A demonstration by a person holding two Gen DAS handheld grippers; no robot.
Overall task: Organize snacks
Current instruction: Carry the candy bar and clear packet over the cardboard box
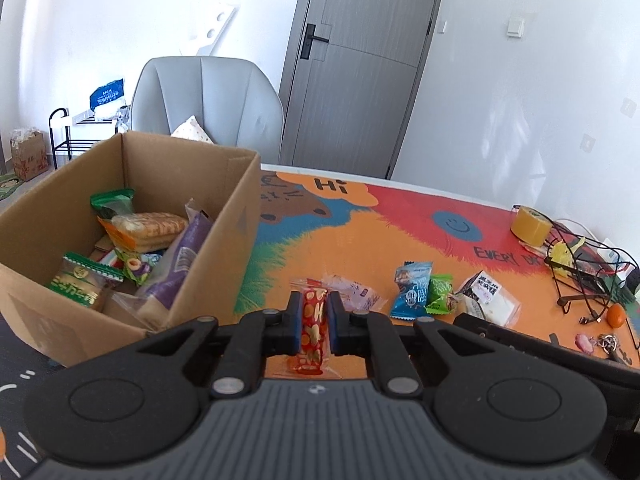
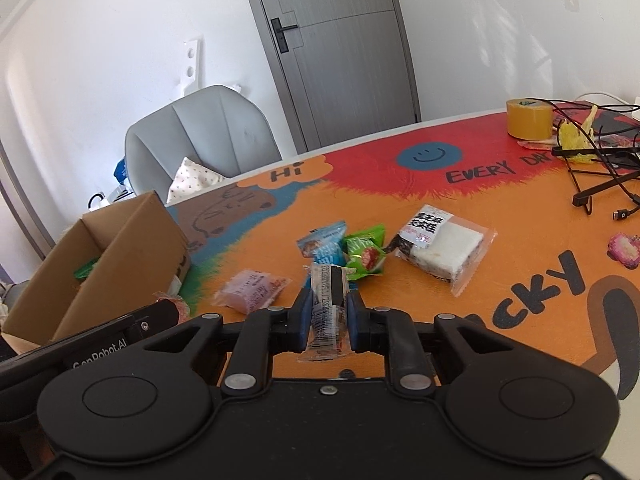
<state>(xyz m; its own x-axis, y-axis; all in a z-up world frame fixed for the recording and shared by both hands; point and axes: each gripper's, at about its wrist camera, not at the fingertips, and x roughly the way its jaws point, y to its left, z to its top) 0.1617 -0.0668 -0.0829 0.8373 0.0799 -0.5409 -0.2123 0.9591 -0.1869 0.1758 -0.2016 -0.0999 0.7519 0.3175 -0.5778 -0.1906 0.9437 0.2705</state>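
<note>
Now each claw (image 1: pixel 313 322) (image 2: pixel 329 316) clamps 1 snack; 4 packets (image 2: pixel 440 246) lie on the table (image 2: pixel 520 220).

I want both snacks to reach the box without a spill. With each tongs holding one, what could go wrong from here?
1. The red snack is pinched along a thin strip by the left tongs; it might slide out.
2. The striped bar sits in crinkly wrap in the right tongs and might slip.
3. The cardboard box is already crowded, so drops could bounce.
</note>
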